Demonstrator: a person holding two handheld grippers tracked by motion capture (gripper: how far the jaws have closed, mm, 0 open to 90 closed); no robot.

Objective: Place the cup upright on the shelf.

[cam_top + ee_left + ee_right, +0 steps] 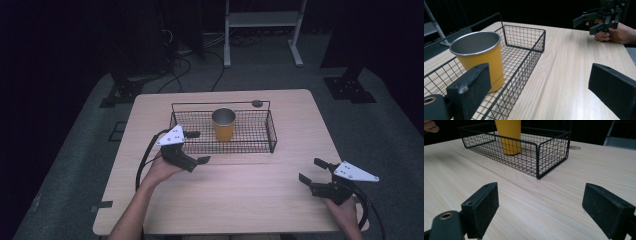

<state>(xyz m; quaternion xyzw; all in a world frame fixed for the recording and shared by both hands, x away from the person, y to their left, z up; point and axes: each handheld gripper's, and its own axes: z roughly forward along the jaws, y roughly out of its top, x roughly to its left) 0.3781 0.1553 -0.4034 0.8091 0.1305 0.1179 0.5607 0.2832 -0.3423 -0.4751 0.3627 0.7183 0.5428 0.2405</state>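
Your cup [223,124] stands upright in the basket [270,131], about the middle of its length and toward the far side, with its open mouth up. It has a yellow wall and a metal rim and lining, so expect it to be light, stiff and rather slick; it looks empty, so it should tip easily if nudged low on one side.

Your left gripper [194,147] is just beside the basket's near left corner, jaws spread wide and holding nothing. In the left gripper view one pad [471,87] sits over the near wire wall with the cup [482,57] just beyond it. Your right gripper [312,170] hangs well apart over bare table [240,195] at the near right, also wide open and empty.

The left is the better placed one to take the cup. Grip across the wall a little below the rim, where the cone is widest and the pads can bite, and close gently but firmly, since a smooth tapered wall may slide downward out of the grip. Lift straight up to clear the wire sides.
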